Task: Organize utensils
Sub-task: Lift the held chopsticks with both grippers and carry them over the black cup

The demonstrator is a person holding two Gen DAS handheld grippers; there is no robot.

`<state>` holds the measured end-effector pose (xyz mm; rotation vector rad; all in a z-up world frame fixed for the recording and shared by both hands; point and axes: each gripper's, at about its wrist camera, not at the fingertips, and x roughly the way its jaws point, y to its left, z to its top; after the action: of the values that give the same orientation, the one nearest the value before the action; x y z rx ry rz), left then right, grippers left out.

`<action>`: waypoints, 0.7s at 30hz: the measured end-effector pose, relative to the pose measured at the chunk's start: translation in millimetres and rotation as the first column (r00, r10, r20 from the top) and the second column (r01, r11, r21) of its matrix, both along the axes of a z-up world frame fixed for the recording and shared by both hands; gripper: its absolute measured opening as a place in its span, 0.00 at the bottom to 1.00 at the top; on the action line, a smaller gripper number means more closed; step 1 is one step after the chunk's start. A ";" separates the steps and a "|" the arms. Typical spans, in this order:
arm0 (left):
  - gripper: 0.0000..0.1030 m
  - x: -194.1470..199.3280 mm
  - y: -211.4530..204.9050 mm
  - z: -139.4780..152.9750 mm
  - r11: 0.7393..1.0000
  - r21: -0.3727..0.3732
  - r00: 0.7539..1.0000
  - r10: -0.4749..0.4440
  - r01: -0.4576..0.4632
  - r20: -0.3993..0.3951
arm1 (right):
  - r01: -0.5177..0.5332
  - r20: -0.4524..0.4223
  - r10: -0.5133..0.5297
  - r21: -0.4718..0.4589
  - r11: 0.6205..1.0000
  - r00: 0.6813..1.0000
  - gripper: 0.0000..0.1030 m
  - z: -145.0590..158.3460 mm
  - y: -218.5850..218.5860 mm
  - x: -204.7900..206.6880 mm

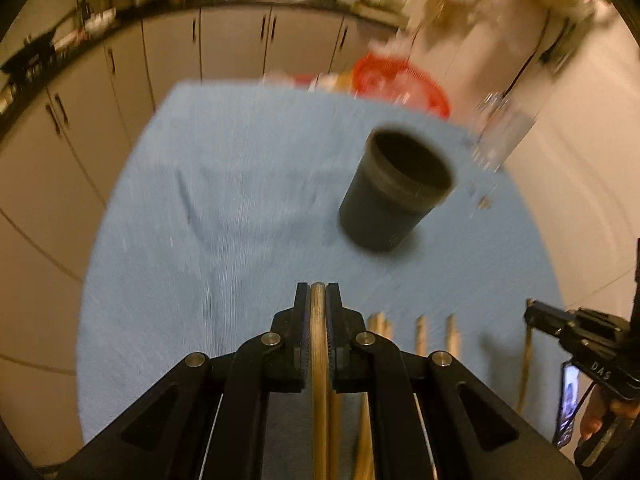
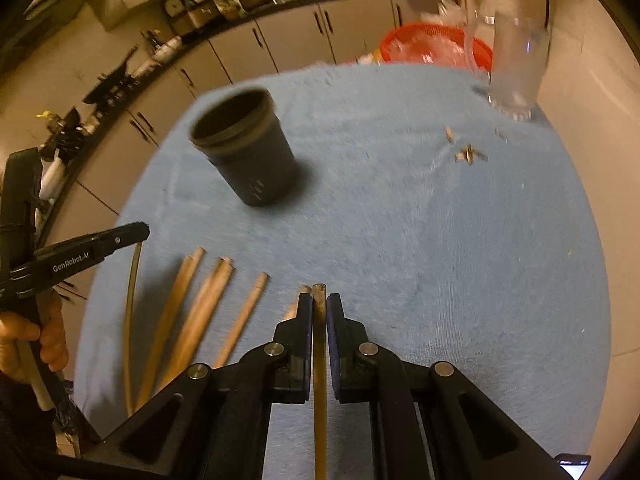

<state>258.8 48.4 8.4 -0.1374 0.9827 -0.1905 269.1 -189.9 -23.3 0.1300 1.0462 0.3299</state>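
Note:
A dark grey cup (image 1: 394, 190) (image 2: 246, 148) stands upright on the blue towel (image 1: 240, 216) (image 2: 400, 220). My left gripper (image 1: 319, 292) is shut on a wooden chopstick (image 1: 319, 340), held above the towel short of the cup. My right gripper (image 2: 319, 300) is shut on another chopstick (image 2: 319, 360), to the right of and nearer than the cup. Several more wooden chopsticks (image 2: 200, 320) (image 1: 420, 336) lie on the towel between the two grippers. The left gripper (image 2: 138, 232) shows at the left edge of the right wrist view with its thin stick hanging from it.
A clear glass mug (image 2: 516, 68) (image 1: 500, 136) stands at the far right of the towel. Behind it sits a red basket (image 2: 436, 48) (image 1: 400, 84). Small wooden bits (image 2: 468, 154) lie near the mug. Beige cabinets (image 1: 236, 44) line the back. A hand (image 2: 24, 340) holds the left gripper's handle.

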 end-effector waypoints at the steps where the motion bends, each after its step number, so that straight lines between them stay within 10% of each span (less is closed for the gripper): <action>1: 0.06 -2.5 -0.3 10.7 1.000 -0.012 0.999 0.001 0.000 0.043 | -0.001 0.023 0.000 0.010 1.000 1.000 0.07 6.8 2.6 -2.1; 9: 0.06 -32.8 -23.2 70.1 1.000 0.011 0.936 0.005 -0.010 0.352 | -0.042 0.223 0.028 0.057 0.998 0.974 0.06 66.9 11.4 -30.9; 21: 0.06 -56.5 -11.8 132.5 0.985 -0.089 0.740 0.168 -0.145 0.651 | -0.102 0.416 0.075 0.042 0.994 0.906 0.06 147.4 35.7 -35.0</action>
<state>202.3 36.6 140.8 -0.1672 0.2520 -0.0854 234.2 -154.2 124.1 0.0636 0.6203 0.4512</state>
